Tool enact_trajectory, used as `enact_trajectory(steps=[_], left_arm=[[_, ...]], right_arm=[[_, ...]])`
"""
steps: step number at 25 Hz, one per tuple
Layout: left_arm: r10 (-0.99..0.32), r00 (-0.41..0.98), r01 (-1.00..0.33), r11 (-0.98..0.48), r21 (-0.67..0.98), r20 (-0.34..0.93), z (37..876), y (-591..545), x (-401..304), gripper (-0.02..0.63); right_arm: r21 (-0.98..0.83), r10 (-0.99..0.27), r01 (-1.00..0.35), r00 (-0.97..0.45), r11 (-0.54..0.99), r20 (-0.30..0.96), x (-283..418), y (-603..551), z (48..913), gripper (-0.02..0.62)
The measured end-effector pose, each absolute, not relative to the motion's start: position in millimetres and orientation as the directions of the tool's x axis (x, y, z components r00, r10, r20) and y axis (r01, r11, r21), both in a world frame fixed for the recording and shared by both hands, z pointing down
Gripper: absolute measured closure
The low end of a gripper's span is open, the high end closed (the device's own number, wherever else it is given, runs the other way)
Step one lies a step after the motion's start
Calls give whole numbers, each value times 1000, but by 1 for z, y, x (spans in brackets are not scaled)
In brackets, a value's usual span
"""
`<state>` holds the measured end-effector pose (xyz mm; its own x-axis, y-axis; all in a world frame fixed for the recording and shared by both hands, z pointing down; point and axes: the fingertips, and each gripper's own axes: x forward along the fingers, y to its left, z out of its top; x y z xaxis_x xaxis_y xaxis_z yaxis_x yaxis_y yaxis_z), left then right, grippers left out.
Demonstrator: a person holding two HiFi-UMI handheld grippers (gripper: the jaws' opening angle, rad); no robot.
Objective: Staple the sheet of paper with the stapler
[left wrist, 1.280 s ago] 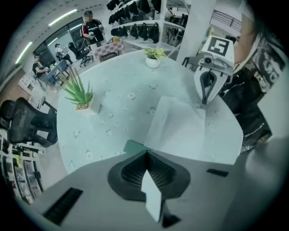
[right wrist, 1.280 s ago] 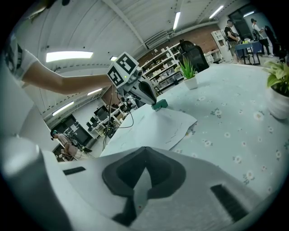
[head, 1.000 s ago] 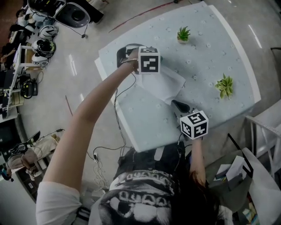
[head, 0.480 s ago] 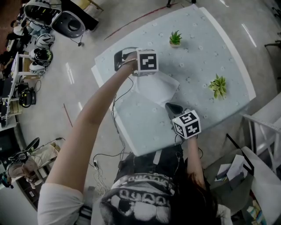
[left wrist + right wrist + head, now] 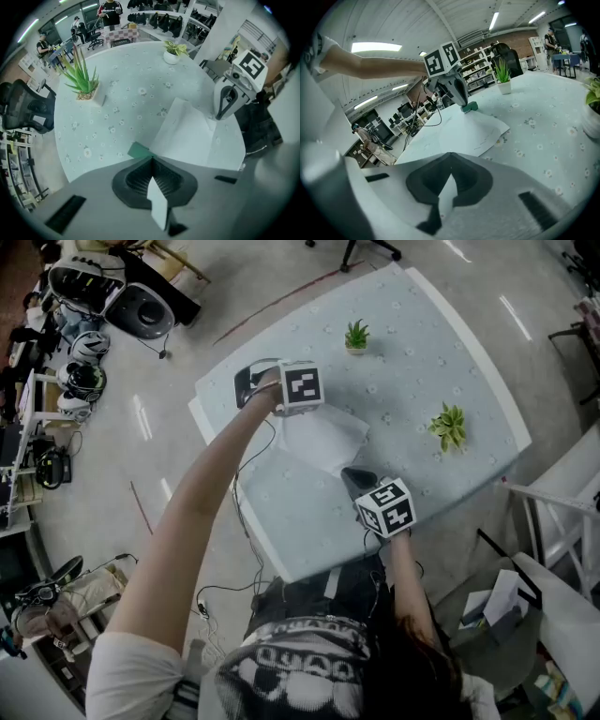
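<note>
Left gripper [image 5: 151,159] and right gripper [image 5: 450,169] are both pressed together, empty — the green stapler [image 5: 138,150] sits just past the left tips, at a corner of the sheet [image 5: 187,136]; limp paper, probably best pinned beside it

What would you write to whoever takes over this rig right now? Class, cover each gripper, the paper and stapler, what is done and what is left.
Left gripper: jaws together, nothing between them, tip down at the green stapler.
Right gripper: jaws together, empty, at the near corner of the sheet of paper.
The sheet lies on the table; the stapler sits at its far corner.
Done: stapler is in place at the corner. No staple can be made out.
Left: probably press the stapler, check the staple, draw back.
</note>
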<state>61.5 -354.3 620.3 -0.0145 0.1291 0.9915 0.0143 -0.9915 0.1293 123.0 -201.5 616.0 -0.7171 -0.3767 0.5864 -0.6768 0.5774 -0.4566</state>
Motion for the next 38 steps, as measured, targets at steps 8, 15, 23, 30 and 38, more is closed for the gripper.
enact_trajectory(steps=[8,15,23,30,38], left_arm=[[157,41,-47,-986,159,987,625,-345,58,603],[34,118,92,-996,23,992,614,-362,71,603],[-80,369,-121,-992,-37,926,569,-331,55,603],[-187,543,-290,-957,-26,819,533,-274,28,603],[-252,670,-359,-933,7,699,505,-184,4,603]], right_arm=[[-459,-360,-667,-722,587,590,123,-202,618,591],[-433,-358,-675,-708,598,609,121,-200,619,591],[-385,-354,-685,-680,619,642,119,-190,622,591],[-317,-447,-719,-654,619,610,108,-183,577,591],[-257,-575,-779,-604,572,551,91,-136,526,591]])
